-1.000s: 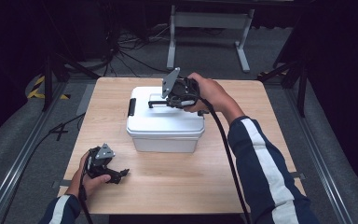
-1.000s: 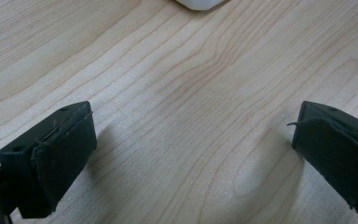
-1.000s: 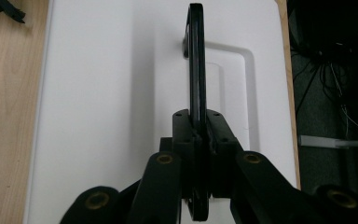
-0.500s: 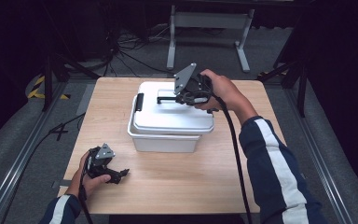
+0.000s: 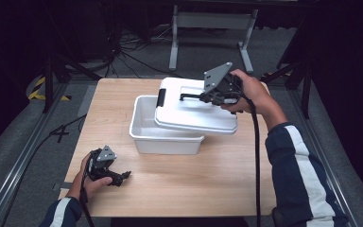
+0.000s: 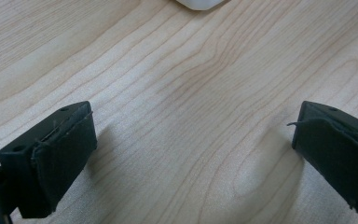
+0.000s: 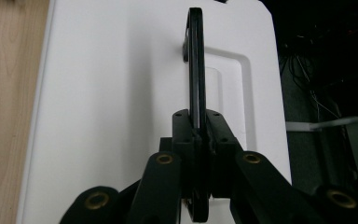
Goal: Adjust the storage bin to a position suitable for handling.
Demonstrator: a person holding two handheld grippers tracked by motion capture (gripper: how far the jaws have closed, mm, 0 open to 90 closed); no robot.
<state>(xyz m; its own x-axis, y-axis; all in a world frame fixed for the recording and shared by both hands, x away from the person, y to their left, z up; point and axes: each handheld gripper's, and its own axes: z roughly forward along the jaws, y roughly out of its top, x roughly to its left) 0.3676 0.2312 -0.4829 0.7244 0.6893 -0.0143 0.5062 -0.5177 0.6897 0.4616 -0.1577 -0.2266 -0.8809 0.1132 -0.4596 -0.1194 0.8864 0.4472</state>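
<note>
A white plastic box (image 5: 144,124) stands in the middle of the wooden table (image 5: 179,189), its inside showing at the left. Its white lid (image 5: 194,111) hangs tilted above it, shifted to the right. My right gripper (image 5: 207,97) is shut on the lid's black handle (image 7: 196,65), which stands upright between the jaws in the right gripper view. A black latch (image 5: 161,97) sits on the lid's left edge. My left gripper (image 5: 121,177) rests open near the table's front left, its pads (image 6: 60,154) wide apart over bare wood.
A grey metal stand (image 5: 208,23) and cables (image 5: 123,52) lie on the floor beyond the table. Rails run along both sides. A corner of the white box (image 6: 198,3) shows at the top of the left gripper view.
My right gripper has lifted the lid off the box and carried it up and to the right. The left gripper has stayed where it was.
</note>
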